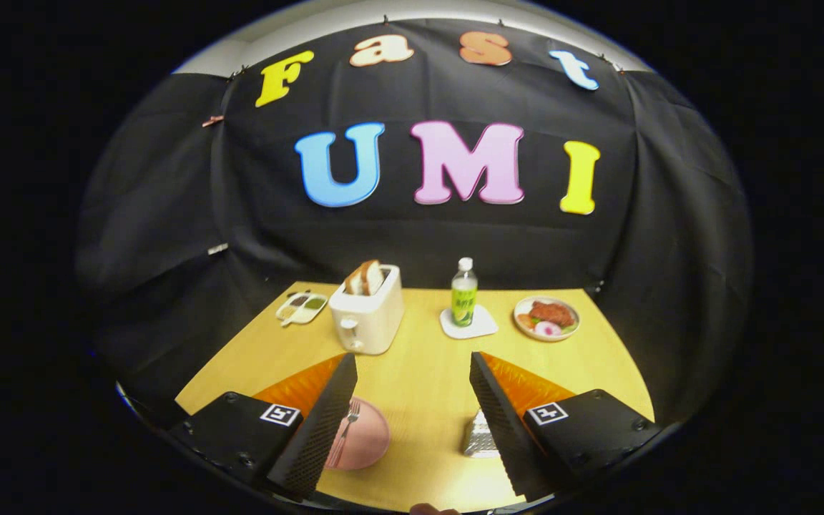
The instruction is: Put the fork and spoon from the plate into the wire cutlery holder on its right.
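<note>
The hand-held gripper (412, 379) hangs spread wide over the counter (419, 386), pink plate (369, 440) and fork (347, 423) beside one finger, wire holder (480, 436) beside the other.

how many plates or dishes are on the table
3: a pink plate with a fork beside the near finger, a food plate far beyond the fingers, and a divided dish beside the toaster. Gripper open.

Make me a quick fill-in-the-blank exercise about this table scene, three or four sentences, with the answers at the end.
1. The silver fork lies on the round ____ plate.
2. Slices of bread stick out of the white ____.
3. The green-labelled plastic bottle stands on a white ____.
4. The gripper hangs over the wooden table with its fingers ____, holding nothing; the wire cutlery holder sits by one finger.

Answers: pink; toaster; coaster; open
</note>
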Motion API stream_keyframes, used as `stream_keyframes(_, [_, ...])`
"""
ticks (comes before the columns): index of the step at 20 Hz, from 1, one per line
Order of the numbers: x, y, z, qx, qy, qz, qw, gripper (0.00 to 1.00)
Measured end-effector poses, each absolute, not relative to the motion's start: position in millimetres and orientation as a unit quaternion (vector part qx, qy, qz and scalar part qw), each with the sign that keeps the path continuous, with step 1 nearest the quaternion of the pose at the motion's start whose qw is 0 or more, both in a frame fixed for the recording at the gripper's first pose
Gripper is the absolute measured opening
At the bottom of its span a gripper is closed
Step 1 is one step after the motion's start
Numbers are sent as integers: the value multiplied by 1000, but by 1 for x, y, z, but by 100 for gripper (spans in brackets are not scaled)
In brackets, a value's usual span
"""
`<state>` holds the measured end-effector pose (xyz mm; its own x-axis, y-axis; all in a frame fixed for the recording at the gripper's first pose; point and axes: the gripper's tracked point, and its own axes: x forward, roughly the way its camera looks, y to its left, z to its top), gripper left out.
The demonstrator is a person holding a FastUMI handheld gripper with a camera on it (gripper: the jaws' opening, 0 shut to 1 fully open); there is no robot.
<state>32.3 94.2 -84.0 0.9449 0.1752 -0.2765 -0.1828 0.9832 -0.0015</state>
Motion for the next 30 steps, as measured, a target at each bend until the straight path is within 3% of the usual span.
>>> stream_keyframes(7, [42,151,-184,-79,259,139,953,99])
stream_keyframes(15, [43,182,-294,-86,396,139,904,99])
stream_keyframes(18, [45,182,-321,-84,424,124,893,92])
stream_keyframes(21, [44,186,-340,-72,452,121,881,74])
stream_keyframes(26, [41,194,-362,-70,478,123,867,74])
stream_keyframes(30, [39,199,-368,-58,493,123,859,64])
